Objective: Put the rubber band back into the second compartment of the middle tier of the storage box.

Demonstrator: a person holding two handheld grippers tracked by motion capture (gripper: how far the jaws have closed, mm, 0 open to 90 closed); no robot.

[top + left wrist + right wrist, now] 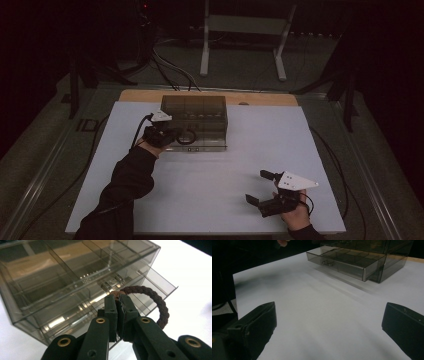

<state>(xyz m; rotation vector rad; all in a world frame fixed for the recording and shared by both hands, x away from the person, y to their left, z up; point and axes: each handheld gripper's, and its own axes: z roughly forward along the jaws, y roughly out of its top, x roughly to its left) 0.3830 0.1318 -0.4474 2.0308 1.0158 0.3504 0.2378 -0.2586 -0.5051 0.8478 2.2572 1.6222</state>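
Hair tie (186,137), a dark braided ring, hangs from the left gripper (172,136) at the front of the smoky clear drawer box (200,112), which sits near the far edge of the white worktop (215,200); the right gripper (264,187) rests near the near right corner, its fingers spread apart and holding nothing. From the left gripper view, the fingers (110,312) are clamped together on the brown hair tie (160,303), just above the pulled-out bottom drawer (160,287). From the right gripper view, wide-spread fingers (262,317) frame bare worktop (317,315), the box's open drawer (344,262) well beyond.
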